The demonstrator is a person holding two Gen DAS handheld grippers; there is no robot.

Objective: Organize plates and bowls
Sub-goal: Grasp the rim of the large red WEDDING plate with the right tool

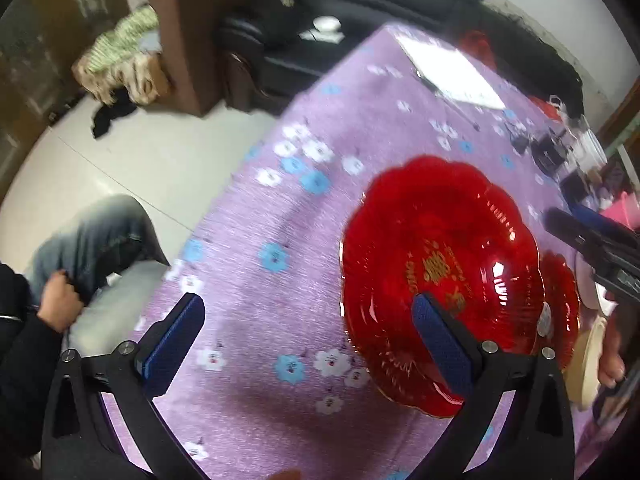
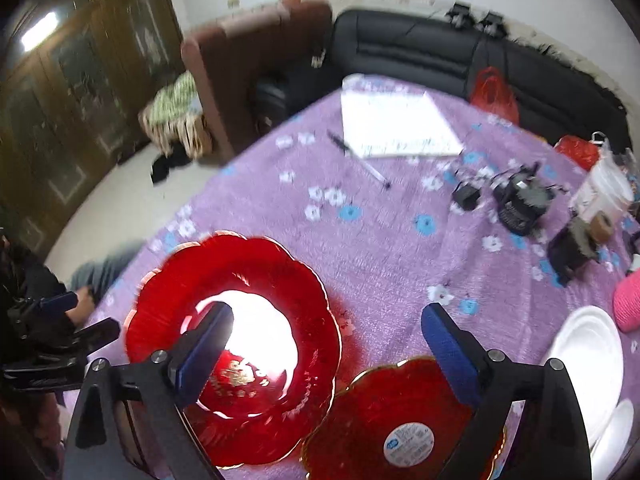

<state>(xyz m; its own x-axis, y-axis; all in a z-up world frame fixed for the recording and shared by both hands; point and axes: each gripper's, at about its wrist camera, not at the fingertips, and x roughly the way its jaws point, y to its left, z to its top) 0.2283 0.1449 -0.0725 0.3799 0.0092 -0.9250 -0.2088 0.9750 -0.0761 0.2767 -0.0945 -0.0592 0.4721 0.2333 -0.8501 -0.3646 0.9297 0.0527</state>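
A large red scalloped plate point(image 1: 440, 248) with gold lettering lies on the purple floral tablecloth point(image 1: 260, 208). A smaller red plate point(image 1: 560, 300) sits just beyond it, beside a beige dish point(image 1: 588, 364). My left gripper point(image 1: 308, 324) is open, its right finger over the big plate's near rim, nothing between its fingers. In the right wrist view, my right gripper point(image 2: 328, 332) is open above both red plates: the large plate point(image 2: 280, 280) under its left finger, the small plate point(image 2: 380, 412) with a round sticker under its right finger. White plates point(image 2: 588, 360) lie to the right.
A white notebook point(image 2: 392, 124), a pen point(image 2: 360, 160) and black gadgets point(image 2: 520, 200) lie farther back on the table. A pink object point(image 2: 628, 304) sits at the right edge. A seated person's hand point(image 1: 60, 304) and jeans are left of the table. Sofas stand behind.
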